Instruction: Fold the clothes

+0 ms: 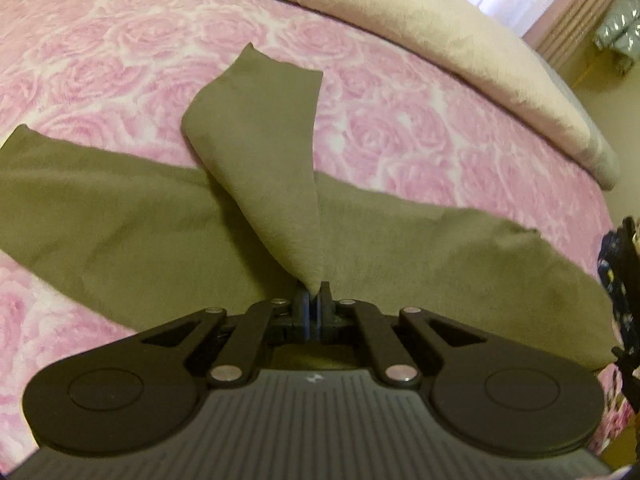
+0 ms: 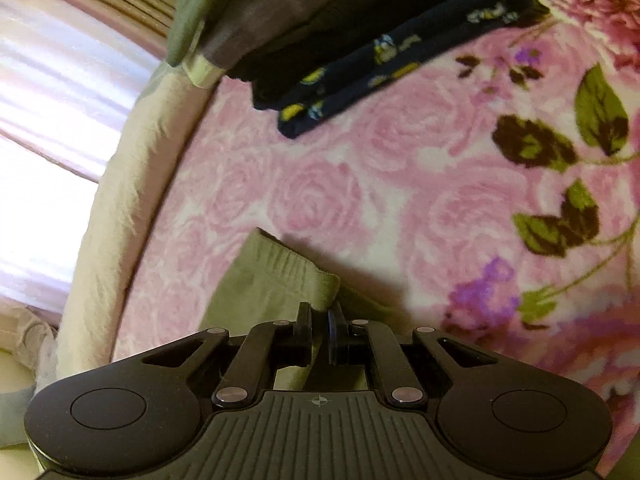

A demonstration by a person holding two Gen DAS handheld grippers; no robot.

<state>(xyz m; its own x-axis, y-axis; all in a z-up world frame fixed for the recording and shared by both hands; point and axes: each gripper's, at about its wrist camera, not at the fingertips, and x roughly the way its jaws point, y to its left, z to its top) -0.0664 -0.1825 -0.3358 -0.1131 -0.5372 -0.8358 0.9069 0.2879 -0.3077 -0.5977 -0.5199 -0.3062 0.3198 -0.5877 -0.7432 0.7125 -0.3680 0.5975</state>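
An olive-green garment (image 1: 132,224) lies spread across the pink rose-patterned bedspread (image 1: 120,52). My left gripper (image 1: 315,292) is shut on a pinched fold of it, and a long flap (image 1: 264,152) of the cloth rises away from the fingers over the rest. In the right wrist view, my right gripper (image 2: 320,316) is shut on the ribbed hem (image 2: 288,268) of the same olive garment, lifted slightly off the bedspread (image 2: 320,184).
A cream blanket roll (image 1: 440,40) runs along the bed's far edge. Folded clothes are stacked at the top of the right wrist view: a navy piece with yellow prints (image 2: 392,56) and grey ones (image 2: 260,12). A bright curtained window (image 2: 48,120) lies beyond the bed.
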